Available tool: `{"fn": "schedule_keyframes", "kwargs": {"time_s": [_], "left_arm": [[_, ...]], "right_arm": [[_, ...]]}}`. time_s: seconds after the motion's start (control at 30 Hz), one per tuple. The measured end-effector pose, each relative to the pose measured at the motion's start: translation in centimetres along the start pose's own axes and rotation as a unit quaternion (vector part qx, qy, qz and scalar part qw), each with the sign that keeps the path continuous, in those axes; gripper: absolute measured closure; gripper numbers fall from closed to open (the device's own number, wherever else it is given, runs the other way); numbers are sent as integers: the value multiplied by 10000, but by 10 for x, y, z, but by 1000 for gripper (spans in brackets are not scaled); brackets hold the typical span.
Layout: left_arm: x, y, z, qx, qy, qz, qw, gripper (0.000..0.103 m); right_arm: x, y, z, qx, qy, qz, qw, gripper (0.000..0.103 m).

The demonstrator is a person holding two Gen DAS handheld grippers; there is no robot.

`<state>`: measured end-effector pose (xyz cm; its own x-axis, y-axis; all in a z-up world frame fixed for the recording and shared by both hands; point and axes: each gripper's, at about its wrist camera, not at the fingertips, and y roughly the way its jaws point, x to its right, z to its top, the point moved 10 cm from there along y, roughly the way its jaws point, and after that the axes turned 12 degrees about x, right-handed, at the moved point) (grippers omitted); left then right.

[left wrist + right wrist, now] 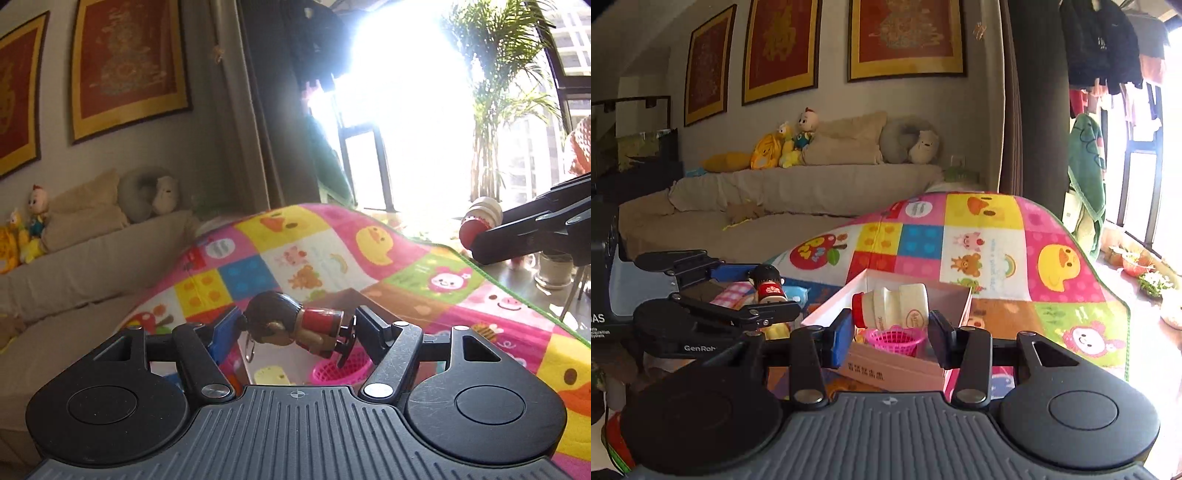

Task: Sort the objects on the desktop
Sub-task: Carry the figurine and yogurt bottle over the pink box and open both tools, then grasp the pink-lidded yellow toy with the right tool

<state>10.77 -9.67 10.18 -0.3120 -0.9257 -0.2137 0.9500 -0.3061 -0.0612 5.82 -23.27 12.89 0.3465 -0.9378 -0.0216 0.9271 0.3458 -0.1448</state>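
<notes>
My left gripper [295, 328] is shut on a small doll figure [291, 325] with dark hair and a red top, held sideways above the open cardboard box [347, 295]. The same doll shows in the right wrist view [770, 286] between the left gripper's fingers [764, 310]. My right gripper [888, 321] is shut on a small white drink bottle [892, 304] with a red cap, held sideways over the box [886, 369]. The bottle also shows at the right in the left wrist view [480, 221].
A pink toy basket [895, 339] and a yellow item [271, 374] lie inside the box. The box stands on a colourful cartoon blanket [997, 251]. A beige sofa [775, 192] with plush toys is behind. Plants stand by the bright window [498, 74].
</notes>
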Motion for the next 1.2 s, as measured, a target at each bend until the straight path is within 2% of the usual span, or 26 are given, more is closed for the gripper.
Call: {"fn": "schedule_keyframes", "kwargs": {"time_s": [0.07, 0.17, 0.27, 0.4, 0.47, 0.63, 0.73, 0.83, 0.9, 1.03, 1.2], "left_arm": [[-2, 25, 5, 39, -35, 42, 10000, 30], [-6, 58, -6, -310, -350, -59, 9989, 27], [-21, 65, -29, -700, -715, 121, 9949, 13], [-37, 34, -60, -879, -1016, 224, 9907, 8], [-43, 8, -77, -942, -1006, 299, 9900, 7], [-65, -51, -127, -1310, -992, 776, 9833, 4], [-89, -73, -148, -1484, -1180, 1306, 9731, 4], [-110, -87, -160, -1555, -1409, 1707, 9627, 3], [-120, -95, -164, -1564, -1375, 1971, 9580, 3], [-137, -109, -169, -1503, -1261, 2443, 9497, 3], [-154, -122, -180, -1416, -1891, 2654, 9348, 2]], "right_arm": [[7, 17, 12, 6, 110, -17, 9999, 59], [18, 58, 15, -217, 420, -6, 9989, 59], [28, 95, 1, -611, 671, -89, 9958, 59], [38, 133, -40, -1165, 926, -156, 9887, 59], [43, 140, -59, -1379, 1130, -230, 9837, 48], [43, 132, -67, -1354, 1260, -273, 9824, 46], [25, 126, -61, -1228, 914, -215, 9880, 40], [-13, 120, -57, -1069, 358, 46, 9936, 31], [-50, 118, -60, -986, -160, 336, 9944, 31], [-120, 117, -76, -808, -1232, 821, 9857, 32], [-181, 140, -103, -963, -2051, 1169, 9669, 32]]}}
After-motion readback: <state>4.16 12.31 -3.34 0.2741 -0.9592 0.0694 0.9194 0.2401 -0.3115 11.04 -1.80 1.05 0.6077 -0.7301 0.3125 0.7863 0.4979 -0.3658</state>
